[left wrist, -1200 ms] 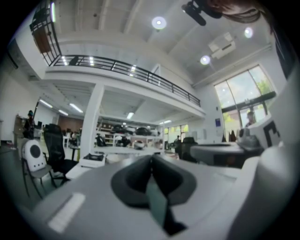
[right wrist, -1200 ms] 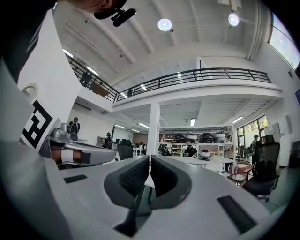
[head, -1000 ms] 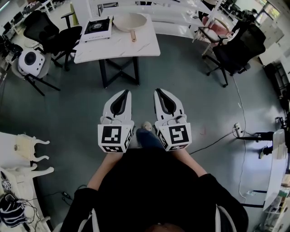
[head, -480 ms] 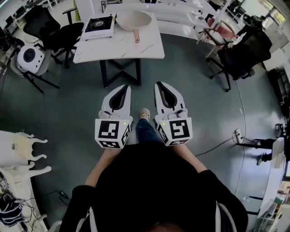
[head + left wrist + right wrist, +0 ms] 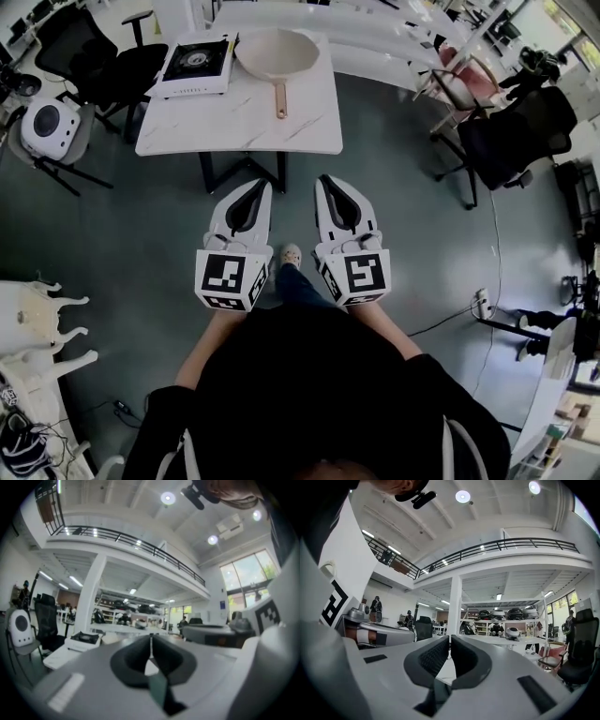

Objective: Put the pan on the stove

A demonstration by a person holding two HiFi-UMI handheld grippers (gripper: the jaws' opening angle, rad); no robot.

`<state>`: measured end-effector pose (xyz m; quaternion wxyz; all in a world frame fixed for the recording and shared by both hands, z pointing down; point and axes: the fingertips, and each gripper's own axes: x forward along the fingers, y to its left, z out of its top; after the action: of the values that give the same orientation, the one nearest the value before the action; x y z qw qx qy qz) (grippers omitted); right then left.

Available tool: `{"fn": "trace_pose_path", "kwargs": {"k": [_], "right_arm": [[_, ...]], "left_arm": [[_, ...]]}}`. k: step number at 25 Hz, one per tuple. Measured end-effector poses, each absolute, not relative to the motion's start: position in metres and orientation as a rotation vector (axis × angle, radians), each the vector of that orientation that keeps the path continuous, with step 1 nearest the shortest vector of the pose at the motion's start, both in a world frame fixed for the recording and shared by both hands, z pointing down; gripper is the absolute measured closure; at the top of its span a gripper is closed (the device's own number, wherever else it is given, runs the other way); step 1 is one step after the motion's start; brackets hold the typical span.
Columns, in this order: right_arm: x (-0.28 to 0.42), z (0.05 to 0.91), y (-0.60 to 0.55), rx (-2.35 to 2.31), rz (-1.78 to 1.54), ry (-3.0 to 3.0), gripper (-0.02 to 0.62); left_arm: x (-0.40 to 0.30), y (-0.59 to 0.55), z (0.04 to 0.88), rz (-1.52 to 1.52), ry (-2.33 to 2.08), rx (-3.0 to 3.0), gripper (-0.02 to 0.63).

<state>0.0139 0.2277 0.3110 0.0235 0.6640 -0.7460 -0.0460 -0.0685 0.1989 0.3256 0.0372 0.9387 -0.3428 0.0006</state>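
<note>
The pan (image 5: pixel 277 52) is a wide, cream-coloured bowl with one short, wood-coloured handle (image 5: pixel 279 97) that points toward the person. It lies on the white marbled surface (image 5: pixel 234 120), just to the right of the stove (image 5: pixel 197 58). From this height I cannot tell whether its rim touches the stove's edge or merely sits beside it.

I judge it stiff and not fragile, with most of its weight out in the bowl, so it would likely droop or twist if pinched by the handle tip alone. The smooth rounded rim looks slippery for flat pads. The handle, close to where it joins the bowl, seems the best hold, and the second gripper could steady the rim.

The stove is a flat portable unit with a dark top and a single burner, so the pan would need to land centred and level.

By count there are one pan, one handle, one stove with one burner, one surface carrying both, and two grippers. The left gripper (image 5: pixel 263 186) and the right gripper (image 5: pixel 324 179) both have their jaws pressed together with nothing between them. They hang side by side over the floor, short of the surface.
</note>
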Motion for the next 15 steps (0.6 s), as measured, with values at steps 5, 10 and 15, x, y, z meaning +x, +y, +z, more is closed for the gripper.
{"fn": "trace_pose_path", "kwargs": {"k": [5,10,15], "right_arm": [[0.043,0.322,0.168,2.026,-0.111,-2.316,0.572],[0.065,0.338,0.12,1.983,-0.069,-2.324,0.572],[0.08,0.351,0.081,1.928,-0.032,-2.358,0.572]], "left_arm": [[-0.041,0.143,0.334,0.045,-1.072,2.885,0.595],[-0.019,0.094,0.346,0.07,-1.082,2.85,0.594],[0.005,0.058,0.357,0.1,-1.084,2.845,0.594]]}}
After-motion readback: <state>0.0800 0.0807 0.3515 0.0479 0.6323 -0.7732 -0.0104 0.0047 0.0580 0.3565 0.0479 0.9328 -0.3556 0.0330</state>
